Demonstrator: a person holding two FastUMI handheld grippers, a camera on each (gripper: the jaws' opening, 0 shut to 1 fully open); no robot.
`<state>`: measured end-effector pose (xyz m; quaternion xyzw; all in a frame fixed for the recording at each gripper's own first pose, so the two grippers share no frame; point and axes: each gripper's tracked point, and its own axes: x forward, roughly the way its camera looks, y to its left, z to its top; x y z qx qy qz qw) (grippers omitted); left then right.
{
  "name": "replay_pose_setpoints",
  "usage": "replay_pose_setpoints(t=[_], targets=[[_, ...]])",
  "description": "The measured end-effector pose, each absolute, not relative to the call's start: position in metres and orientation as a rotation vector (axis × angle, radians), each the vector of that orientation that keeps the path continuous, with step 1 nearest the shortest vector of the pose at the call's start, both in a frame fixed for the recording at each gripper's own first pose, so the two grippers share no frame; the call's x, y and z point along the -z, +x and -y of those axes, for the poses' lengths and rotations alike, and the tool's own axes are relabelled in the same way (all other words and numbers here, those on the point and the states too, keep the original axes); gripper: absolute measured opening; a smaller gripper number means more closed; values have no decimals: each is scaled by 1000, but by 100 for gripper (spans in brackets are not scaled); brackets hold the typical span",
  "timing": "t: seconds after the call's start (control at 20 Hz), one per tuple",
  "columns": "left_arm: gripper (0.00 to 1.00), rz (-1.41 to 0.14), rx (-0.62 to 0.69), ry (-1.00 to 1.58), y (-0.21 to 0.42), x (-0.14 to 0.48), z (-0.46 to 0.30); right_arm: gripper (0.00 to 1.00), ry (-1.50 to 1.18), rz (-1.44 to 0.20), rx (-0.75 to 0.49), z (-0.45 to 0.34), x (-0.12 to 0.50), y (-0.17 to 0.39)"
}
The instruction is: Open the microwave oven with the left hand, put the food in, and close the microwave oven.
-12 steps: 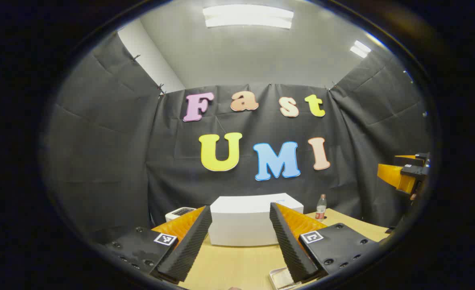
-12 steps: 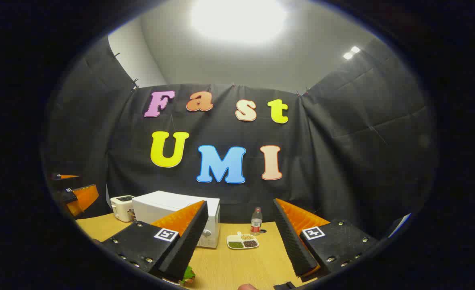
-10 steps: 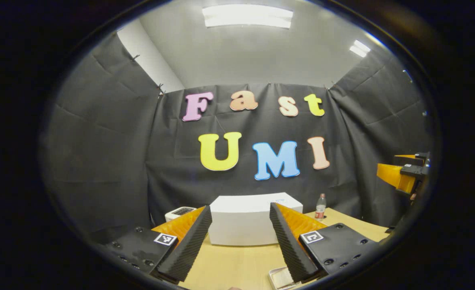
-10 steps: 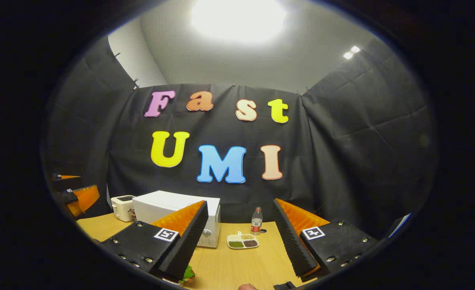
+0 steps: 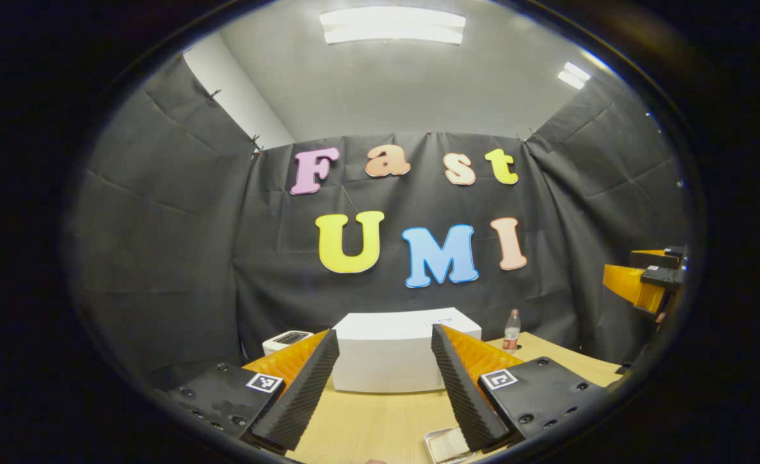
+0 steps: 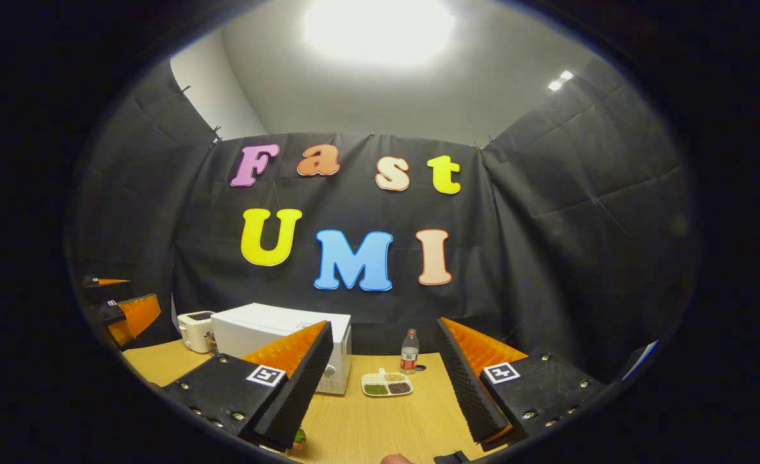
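Note:
The white microwave stands shut on the wooden table, straight ahead of my left gripper, which is open and empty well short of it. In the right gripper view the microwave sits to the left, its door closed. My right gripper is open with nothing between its fingers. A bit of food with a green leaf peeks out below its left finger. A pale tray lies near the front edge by the left gripper's right finger. Each gripper shows in the other's view: the right gripper, the left gripper.
A white toaster stands left of the microwave. A small bottle and a divided dish of grains sit to its right. The bottle and the toaster also flank the microwave in the left gripper view. Black cloth walls close the booth.
Both views have drifted only slightly, with the table objects shifting a little in frame. Both grippers stay open and hold nothing.

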<state>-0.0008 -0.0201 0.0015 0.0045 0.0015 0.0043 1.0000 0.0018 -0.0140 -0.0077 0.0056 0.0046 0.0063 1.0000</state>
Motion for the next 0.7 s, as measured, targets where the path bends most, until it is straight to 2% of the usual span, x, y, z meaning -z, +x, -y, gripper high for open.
replay_pose_setpoints(t=[0.35,0.65,0.7], targets=[[93,9,-25,25,5,0,44,96,35,-14,-49,29,20,4],[97,20,-26,17,39,2,55,96,37,-36,-49,36,34,12],[95,21,-22,16,48,2,58,96,34,-41,-45,38,36,14]])
